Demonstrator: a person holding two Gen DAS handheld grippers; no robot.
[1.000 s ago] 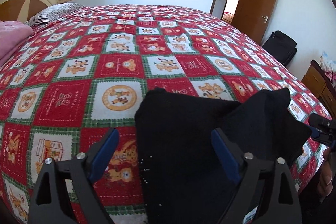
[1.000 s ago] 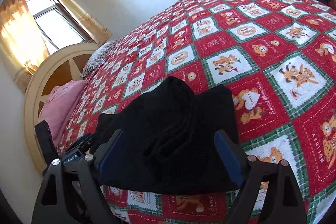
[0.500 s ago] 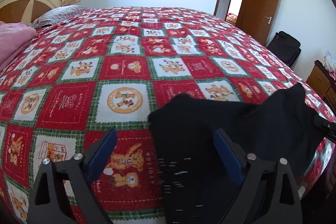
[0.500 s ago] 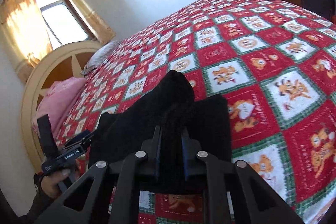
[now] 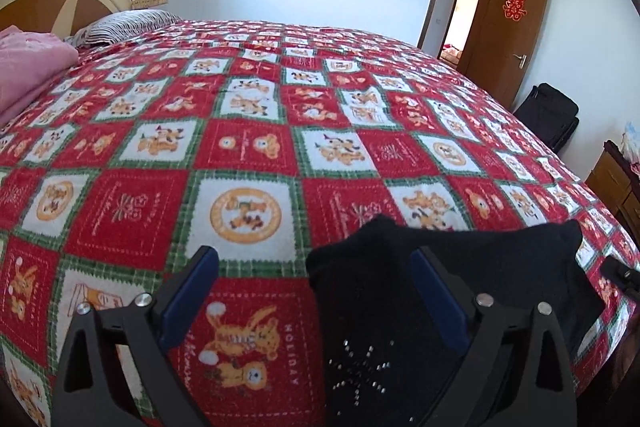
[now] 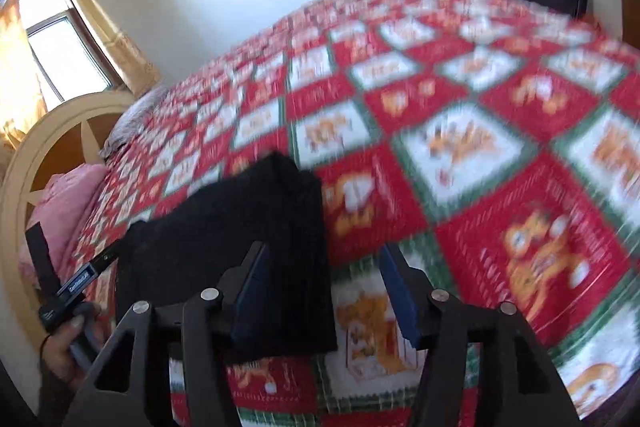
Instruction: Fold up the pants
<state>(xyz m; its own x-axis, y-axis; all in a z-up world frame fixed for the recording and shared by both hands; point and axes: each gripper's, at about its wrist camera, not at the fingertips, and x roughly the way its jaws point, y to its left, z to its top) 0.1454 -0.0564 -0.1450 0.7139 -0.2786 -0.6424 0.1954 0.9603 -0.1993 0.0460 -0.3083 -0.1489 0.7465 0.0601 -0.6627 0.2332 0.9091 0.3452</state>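
Note:
The black pants lie folded in a thick bundle near the front edge of the bed, with a small studded pattern on the near part. My left gripper is open above the bundle's left edge, its right finger over the cloth. In the blurred right wrist view the pants lie at the lower left. My right gripper is open over the bundle's right edge, holding nothing.
The bed carries a red, white and green patchwork blanket. A pink quilt and a striped pillow lie at the headboard. A black suitcase stands by the open door. A wooden cabinet stands at the right.
My right gripper, open a second ago, shut on the pants, then opened again and swung right. The left gripper stayed open and drew back slightly; the bundle now lies lower and flatter.

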